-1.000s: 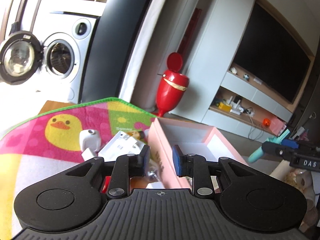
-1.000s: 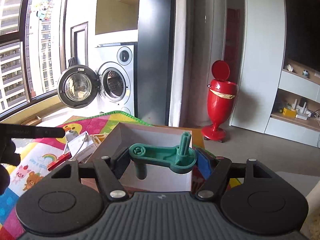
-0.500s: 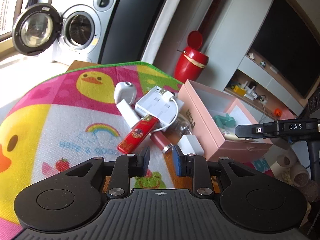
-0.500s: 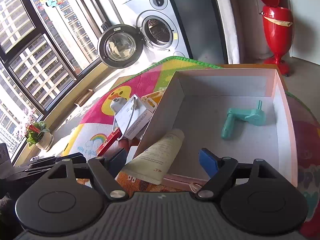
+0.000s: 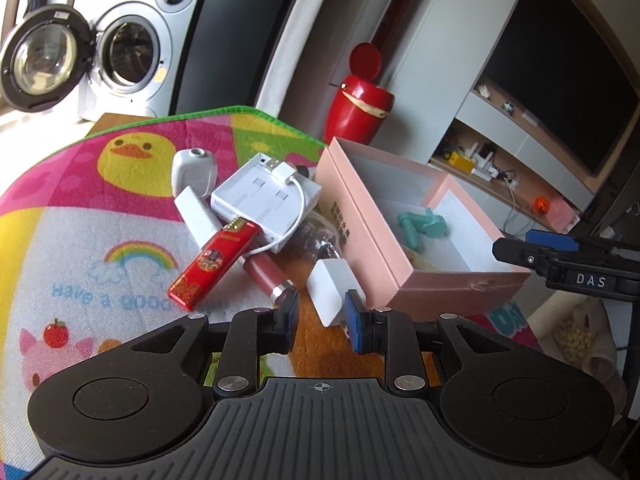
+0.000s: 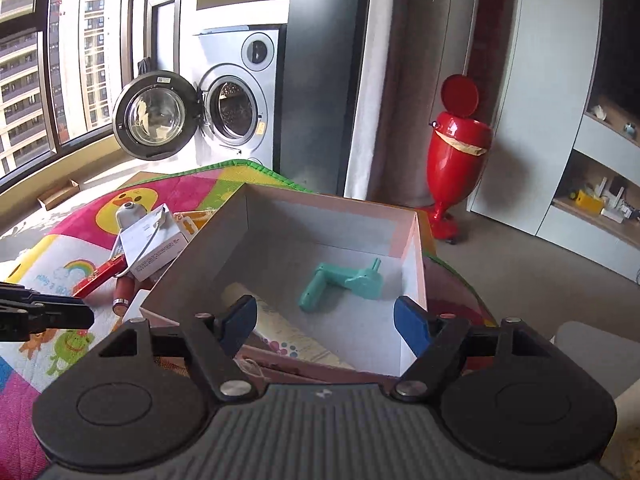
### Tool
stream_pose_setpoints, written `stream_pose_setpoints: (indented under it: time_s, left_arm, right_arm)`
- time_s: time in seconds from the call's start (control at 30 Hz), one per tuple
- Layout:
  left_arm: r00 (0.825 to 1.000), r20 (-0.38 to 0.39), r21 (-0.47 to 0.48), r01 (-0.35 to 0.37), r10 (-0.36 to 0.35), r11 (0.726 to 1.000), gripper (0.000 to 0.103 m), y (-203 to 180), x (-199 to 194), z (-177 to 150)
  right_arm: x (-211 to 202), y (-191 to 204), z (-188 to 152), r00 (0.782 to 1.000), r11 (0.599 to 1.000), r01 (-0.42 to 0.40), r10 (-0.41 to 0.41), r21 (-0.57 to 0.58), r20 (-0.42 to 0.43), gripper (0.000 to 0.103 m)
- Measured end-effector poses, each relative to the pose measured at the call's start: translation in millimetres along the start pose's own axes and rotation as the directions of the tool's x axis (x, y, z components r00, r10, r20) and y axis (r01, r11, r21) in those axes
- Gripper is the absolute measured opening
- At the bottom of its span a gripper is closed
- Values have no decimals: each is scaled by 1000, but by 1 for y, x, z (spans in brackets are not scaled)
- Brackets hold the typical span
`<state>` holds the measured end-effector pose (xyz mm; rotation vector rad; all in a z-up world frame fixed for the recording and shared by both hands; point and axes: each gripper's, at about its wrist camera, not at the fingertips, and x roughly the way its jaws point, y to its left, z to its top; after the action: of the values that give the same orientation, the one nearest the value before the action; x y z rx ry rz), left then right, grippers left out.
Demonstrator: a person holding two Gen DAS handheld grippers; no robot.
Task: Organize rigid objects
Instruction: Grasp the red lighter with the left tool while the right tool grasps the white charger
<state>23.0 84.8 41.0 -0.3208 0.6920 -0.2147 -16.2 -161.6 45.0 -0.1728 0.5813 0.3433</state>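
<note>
Blue pads tip the jaws of our left gripper (image 5: 322, 322), which stand a narrow gap apart with nothing pinched between them, only the mat showing through. Just beyond them a small white block (image 5: 330, 294) lies on the play mat (image 5: 72, 216), its near corner beside the right-hand pad. Past it we see a pink lipstick tube (image 5: 264, 272), a red lighter (image 5: 212, 266) and a white box with a USB cable (image 5: 266, 198) piled together, and a white rounded gadget (image 5: 194, 170) behind them near the printed duck.

Our right gripper (image 6: 325, 326) hangs over the near wall of the pink box (image 6: 414, 248); its jaws are spread wide and are closing a little, and they grasp nothing. Inside the box, the teal handle piece (image 6: 344, 282) lies on the white floor toward the far right corner, apart from both pads, and a cream tube (image 6: 280, 330) lies along the near left side. From the left wrist view the same teal piece (image 5: 422, 226) sits in the box, to the right of the pile.

Farther back stand a red bin (image 6: 458, 152) with its lid up and a washing machine (image 6: 236, 108) with its door swung open.
</note>
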Motion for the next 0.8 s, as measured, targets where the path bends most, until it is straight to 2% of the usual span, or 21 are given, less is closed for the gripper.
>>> stream_pose_setpoints:
  time_s: [0.1, 0.23, 0.3, 0.37, 0.47, 0.57, 0.67, 0.7, 0.77, 0.8]
  left_arm:
    - [997, 49, -23, -59, 60, 998, 27, 0, 6, 15]
    - [981, 136, -42, -133, 137, 990, 27, 11, 9, 38]
    - [975, 124, -52, -178, 183, 983, 27, 21, 12, 48]
    - [978, 104, -56, -174, 179, 983, 27, 32, 11, 50]
    - [989, 39, 9, -141, 141, 990, 27, 40, 12, 44]
    - [985, -6, 80, -172, 173, 982, 27, 41, 18, 34]
    - [980, -12, 86, -197, 199, 977, 28, 41, 25, 30]
    - [981, -4, 81, -195, 195, 978, 27, 40, 25, 31]
    - [982, 3, 77, -187, 188, 979, 27, 39, 27, 32]
    - [983, 5, 80, -184, 185, 980, 27, 39, 27, 32]
  right_arm:
    - [-16, 15, -9, 998, 998, -49, 50, -47, 24, 77]
    - [-26, 39, -30, 997, 986, -53, 60, -155, 42, 77]
    - [-25, 47, -40, 997, 981, -75, 80, -177, 21, 77]
    - [-22, 54, -48, 994, 978, -108, 108, -180, -8, 77]
    - [-15, 59, -55, 990, 975, -143, 138, -168, -41, 77]
    - [-8, 61, -57, 982, 972, -181, 172, -148, -74, 77]
    - [-4, 68, -55, 977, 969, -207, 197, -133, -82, 77]
    - [-3, 72, -54, 977, 969, -207, 199, -131, -76, 75]
    - [-4, 82, -50, 981, 971, -195, 190, -140, -51, 60]
    - [-4, 88, -48, 982, 970, -188, 184, -156, -42, 49]
